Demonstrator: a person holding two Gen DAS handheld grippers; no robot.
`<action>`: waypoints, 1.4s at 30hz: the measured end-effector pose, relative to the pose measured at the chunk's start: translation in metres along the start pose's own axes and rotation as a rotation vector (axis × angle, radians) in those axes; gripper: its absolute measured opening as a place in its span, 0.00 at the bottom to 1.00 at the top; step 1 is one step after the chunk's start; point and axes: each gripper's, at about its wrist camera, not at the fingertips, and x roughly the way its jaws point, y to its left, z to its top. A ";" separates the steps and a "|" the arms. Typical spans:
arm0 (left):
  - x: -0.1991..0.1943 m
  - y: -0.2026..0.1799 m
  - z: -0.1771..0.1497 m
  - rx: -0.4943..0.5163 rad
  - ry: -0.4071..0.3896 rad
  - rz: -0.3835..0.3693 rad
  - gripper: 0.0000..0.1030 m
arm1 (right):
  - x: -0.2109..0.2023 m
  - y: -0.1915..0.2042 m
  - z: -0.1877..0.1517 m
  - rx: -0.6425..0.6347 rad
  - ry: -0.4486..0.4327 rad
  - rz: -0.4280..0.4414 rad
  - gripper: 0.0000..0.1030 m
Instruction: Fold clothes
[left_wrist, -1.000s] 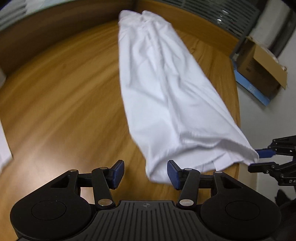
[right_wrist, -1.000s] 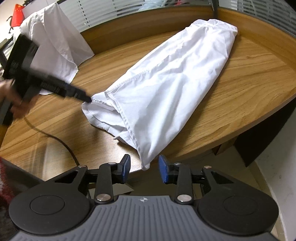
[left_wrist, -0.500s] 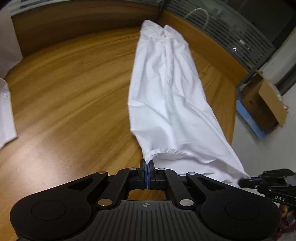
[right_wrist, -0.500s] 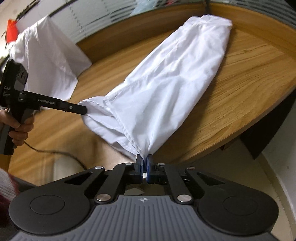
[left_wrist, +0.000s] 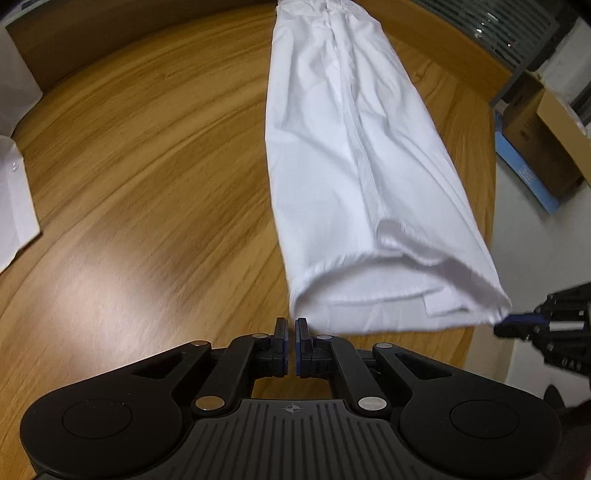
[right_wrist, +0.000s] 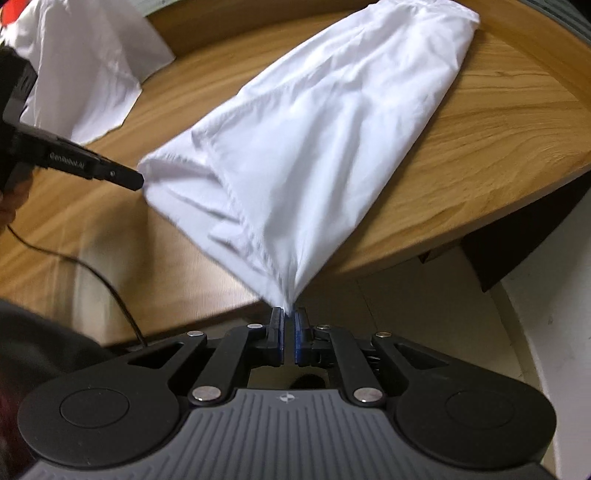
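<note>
White shirt hem lifted; both grippers clamp its corners.

**Count of things in view**

Two grippers: the left gripper and the right gripper, each with two blue-padded fingers. One long white garment stretched between them. One wooden table. Two other white cloths lie apart from it: one draped cloth at the table's far side, one flat cloth at the left edge. One cardboard box on the floor. One black cable. One hand, partly seen
</note>
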 end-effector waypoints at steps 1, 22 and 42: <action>-0.003 0.001 -0.003 0.002 -0.007 -0.005 0.04 | -0.003 0.000 -0.001 -0.008 -0.002 -0.008 0.06; 0.004 -0.010 0.002 0.118 -0.149 -0.068 0.43 | 0.010 0.026 0.073 -0.135 -0.146 -0.049 0.99; 0.000 -0.018 -0.010 0.139 -0.219 -0.096 0.25 | 0.095 -0.001 0.183 -0.108 0.073 -0.064 1.00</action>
